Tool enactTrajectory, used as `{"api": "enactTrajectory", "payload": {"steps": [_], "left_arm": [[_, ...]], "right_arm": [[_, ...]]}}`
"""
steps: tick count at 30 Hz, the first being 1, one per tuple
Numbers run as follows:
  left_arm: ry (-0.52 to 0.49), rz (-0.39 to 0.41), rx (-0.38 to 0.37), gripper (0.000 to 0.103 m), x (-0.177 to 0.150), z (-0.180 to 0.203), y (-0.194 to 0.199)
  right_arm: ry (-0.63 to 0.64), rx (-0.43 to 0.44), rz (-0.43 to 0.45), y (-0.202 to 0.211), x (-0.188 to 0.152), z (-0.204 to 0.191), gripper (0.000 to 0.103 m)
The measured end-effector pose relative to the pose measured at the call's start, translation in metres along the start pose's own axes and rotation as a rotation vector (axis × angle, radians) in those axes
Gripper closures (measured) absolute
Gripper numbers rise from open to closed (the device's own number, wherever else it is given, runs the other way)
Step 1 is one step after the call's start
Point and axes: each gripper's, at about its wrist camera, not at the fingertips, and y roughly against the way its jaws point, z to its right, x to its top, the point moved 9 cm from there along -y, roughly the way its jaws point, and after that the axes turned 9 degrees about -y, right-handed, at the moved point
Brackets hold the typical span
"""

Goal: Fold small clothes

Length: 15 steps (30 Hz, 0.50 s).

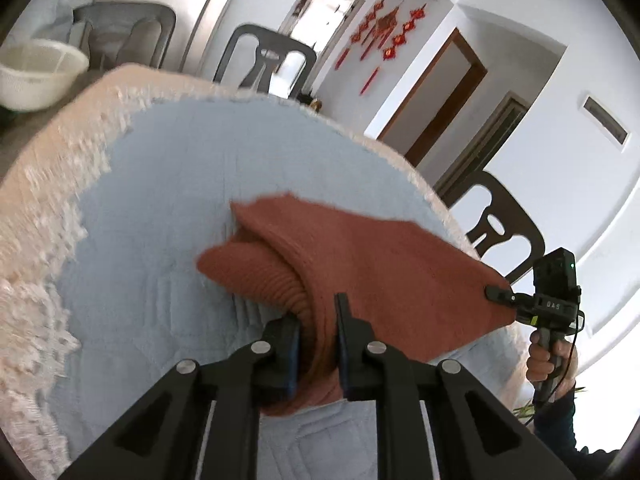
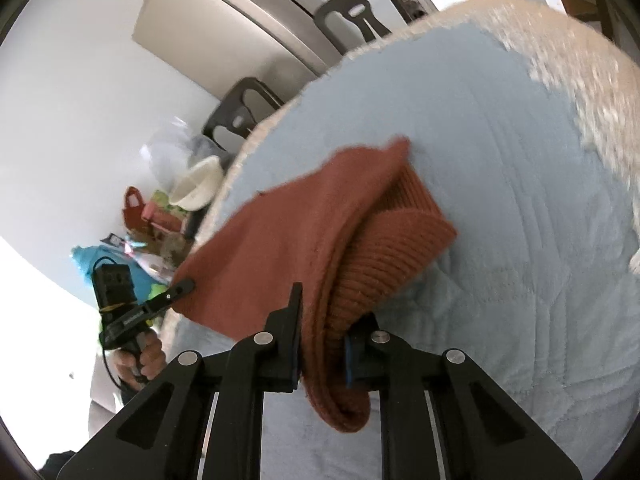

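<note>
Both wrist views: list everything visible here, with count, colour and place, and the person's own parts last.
knit garment: one, rust-orange, stretched between both grippers above the quilt.
quilt: one, pale blue, covering the table.
lace cloth: one, peach-white, under the quilt at its edges.
chairs: at least three, dark grey, round the table.
basket: one, white, far left in the left wrist view.
hanging ornaments: several, red, on the far wall.
refrigerator: one, silver, behind the chairs.
bags and clutter: mixed colours, beside the table.
left gripper: black, shut on the garment.
right gripper: black, shut on the garment.
</note>
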Motion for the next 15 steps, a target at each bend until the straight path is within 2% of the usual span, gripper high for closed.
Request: {"api": "enactTrajectory", "payload": {"steps": [4,7,10,12,15], "left_arm": [[-0.007,-0.039,0.032,0.087,-0.007,0.005,0.009],[-0.017,-0.086,0.054,0.087,-0.029,0.001,0.002],[0.003,-0.135,0.069,0.085,-0.050,-0.012,-0.009],[0.022,-0.117,0.046,0.081,-0.053,-0.017,-0.002],[0.032,-0.067,0.068,0.081,-0.041,-0.025,0.013]], "right_arm": [[-0.006,0.008,-0.020,0.010,-0.005,-0.006,0.088],[-0.030,-0.032,-0.044,0.009,-0.017,0.011,0.088],[-0.091,-0.067,-0.076,0.001,-0.028,0.038,0.083],[-0.104,-0.058,-0.040,0.005,-0.028,0.043,0.077],[-0.106,0.003,0.039,0.019,-0.018,0.033,0.052]]}}
